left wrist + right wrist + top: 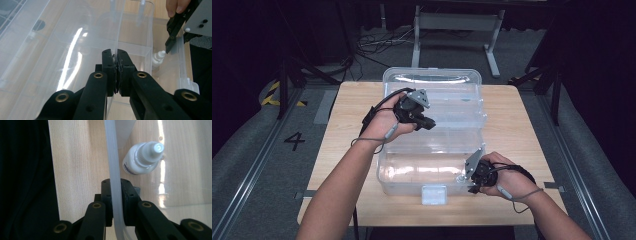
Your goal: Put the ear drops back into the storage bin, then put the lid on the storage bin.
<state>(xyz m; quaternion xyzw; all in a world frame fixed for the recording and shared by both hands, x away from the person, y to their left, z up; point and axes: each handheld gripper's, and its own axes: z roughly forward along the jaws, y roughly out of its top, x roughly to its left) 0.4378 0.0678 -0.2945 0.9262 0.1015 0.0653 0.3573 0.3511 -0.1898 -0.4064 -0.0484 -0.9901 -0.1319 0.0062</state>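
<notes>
The surface [512, 125] is pale wood-grain board, matt, filling the middle of the high view. On it, centre frame, stands the box [432, 145]: clear, glossy plastic with rounded corners, thin walls and a thicker milky rim, its lid [432, 82] of the same clear plastic raised toward the upper centre. Both tools grip it, so the step in hand looks like holding or shifting the box by its edges.

The left gripper [424, 121], centre-left of the high view, has its fingers [109, 72] closed on a thin clear edge [117, 37] that runs up the middle of the left gripper view. The right gripper [469, 185], lower right of the high view, has its fingers [107, 197] pinched on the milky rim [112, 157].

Smallest is the bottle [142, 158], upper right of the right gripper view: white, round, smooth, with a ribbed cap and a printed label, lying inside the box beside that rim.

The next move probably needs both grips kept firm and moved together, since the thin plastic flexes.
</notes>
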